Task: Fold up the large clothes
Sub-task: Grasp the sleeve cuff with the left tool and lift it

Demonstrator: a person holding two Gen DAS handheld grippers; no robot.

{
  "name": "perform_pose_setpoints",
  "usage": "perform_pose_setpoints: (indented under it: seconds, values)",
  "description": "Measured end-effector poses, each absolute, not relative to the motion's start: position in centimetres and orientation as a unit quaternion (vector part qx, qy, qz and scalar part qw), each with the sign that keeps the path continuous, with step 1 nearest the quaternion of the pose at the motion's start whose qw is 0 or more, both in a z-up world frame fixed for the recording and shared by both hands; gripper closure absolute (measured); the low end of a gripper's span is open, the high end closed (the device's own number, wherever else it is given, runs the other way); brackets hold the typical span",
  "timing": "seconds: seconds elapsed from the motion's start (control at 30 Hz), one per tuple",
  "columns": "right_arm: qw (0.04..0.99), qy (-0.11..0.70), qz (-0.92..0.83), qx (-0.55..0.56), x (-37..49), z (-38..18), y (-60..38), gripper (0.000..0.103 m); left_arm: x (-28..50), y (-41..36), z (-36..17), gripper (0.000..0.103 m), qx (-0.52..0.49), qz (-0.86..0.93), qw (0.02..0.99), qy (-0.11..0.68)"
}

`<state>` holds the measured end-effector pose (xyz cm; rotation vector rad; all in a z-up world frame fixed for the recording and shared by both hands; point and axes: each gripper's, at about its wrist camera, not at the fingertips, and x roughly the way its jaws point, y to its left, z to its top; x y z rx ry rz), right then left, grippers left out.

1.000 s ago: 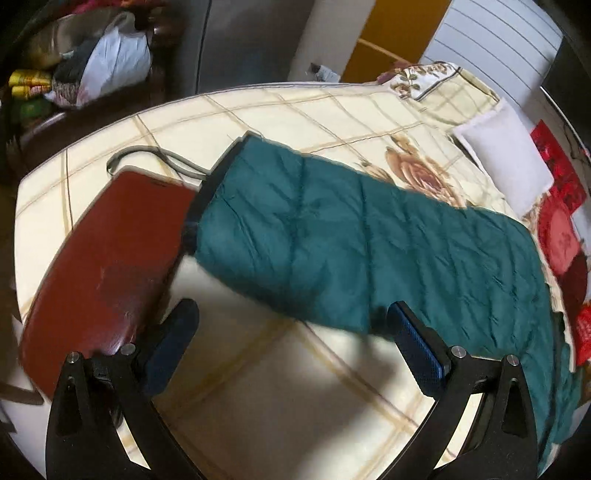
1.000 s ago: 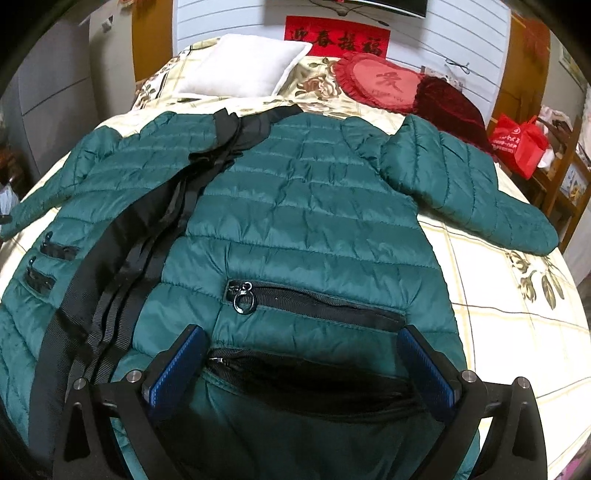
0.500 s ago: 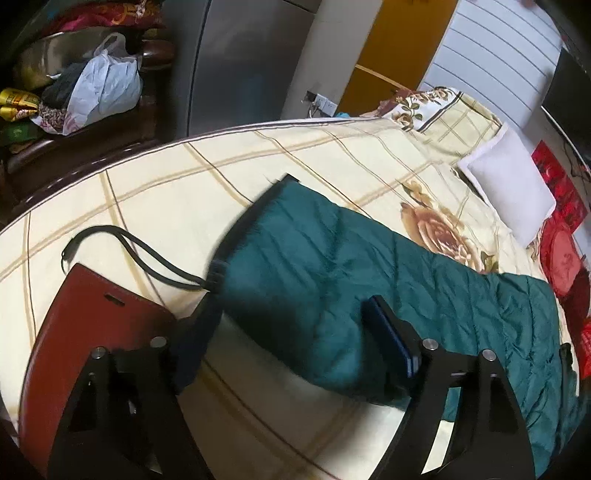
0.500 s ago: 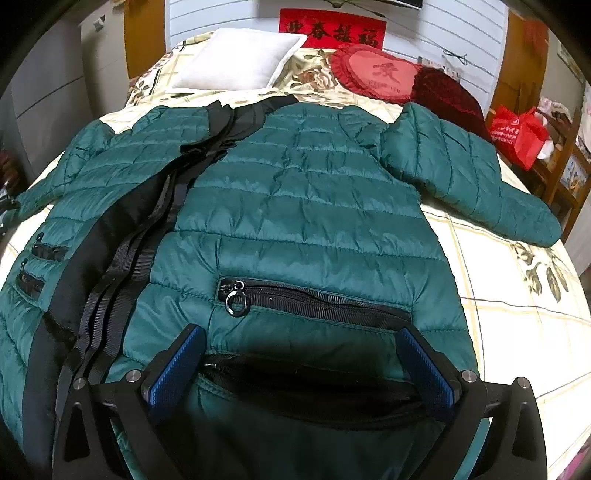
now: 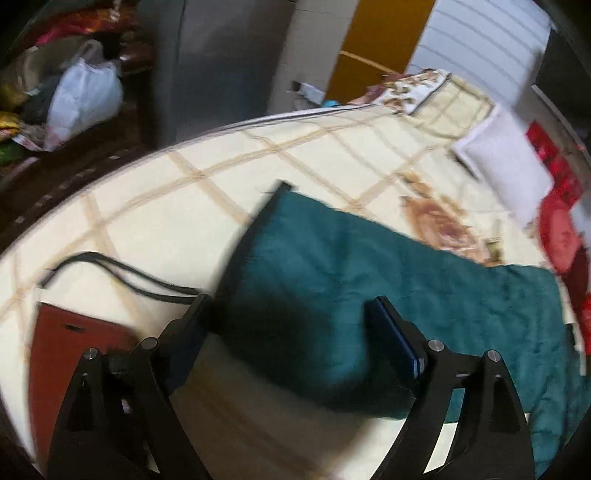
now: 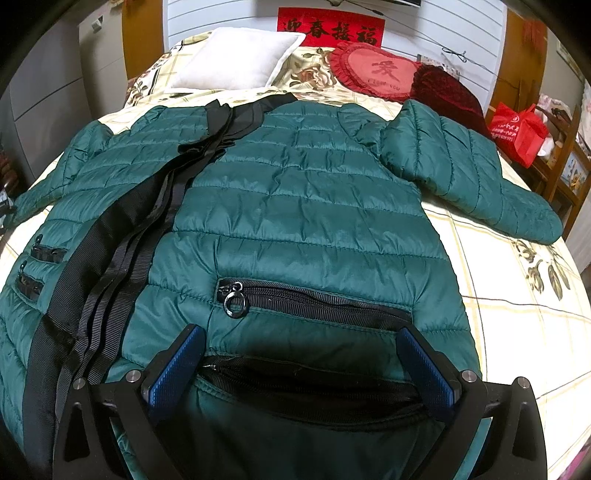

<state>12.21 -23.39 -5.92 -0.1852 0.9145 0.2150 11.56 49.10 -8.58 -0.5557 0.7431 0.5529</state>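
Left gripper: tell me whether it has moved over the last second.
Yes. The left gripper has advanced toward the sleeve cuff, which now sits between its fingers, away from the red bag.

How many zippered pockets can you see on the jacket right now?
4. Two on the jacket panel ahead of the right gripper: upper pocket, lower pocket. Two small pockets on the other panel. More may be hidden.

Red wall banner [image 6: 331, 26]: black characters "迎春接福". Red heart cushion [image 6: 373, 72]: character "爱" above "I love you". Bag print illegible.
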Motion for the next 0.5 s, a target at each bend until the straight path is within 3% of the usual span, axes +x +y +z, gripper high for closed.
perform_pose_setpoints:
  seconds: [0.03,0.07,0.13,0.3,0.5]
  values:
    - [0.888,0.44,0.103,-0.089,12.2,-5.9,-23.4,0.0,12.0,48.8,-8.6,0.024,-0.259,0.265,0.859,0.354]
    - [0.888,0.44,0.103,-0.089,12.3,-5.9,-23.4,0.0,12.5,48.5,-8.6,0.051,-0.252,0.271,0.858,0.356]
    - [0.888,0.44,0.104,-0.088,12.2,-5.9,-23.4,0.0,12.9,48.6,-8.6,0.083,-0.253,0.283,0.853,0.358]
    - [0.888,0.44,0.104,-0.088,12.2,-5.9,-23.4,0.0,11.6,46.9,-4.2,0.086,-0.232,0.303,0.876,0.294]
    - [0.89,0.437,0.1,-0.089,12.3,-5.6,-23.6,0.0,11.4,38.2,4.7,0.086,-0.167,0.191,0.938,0.238]
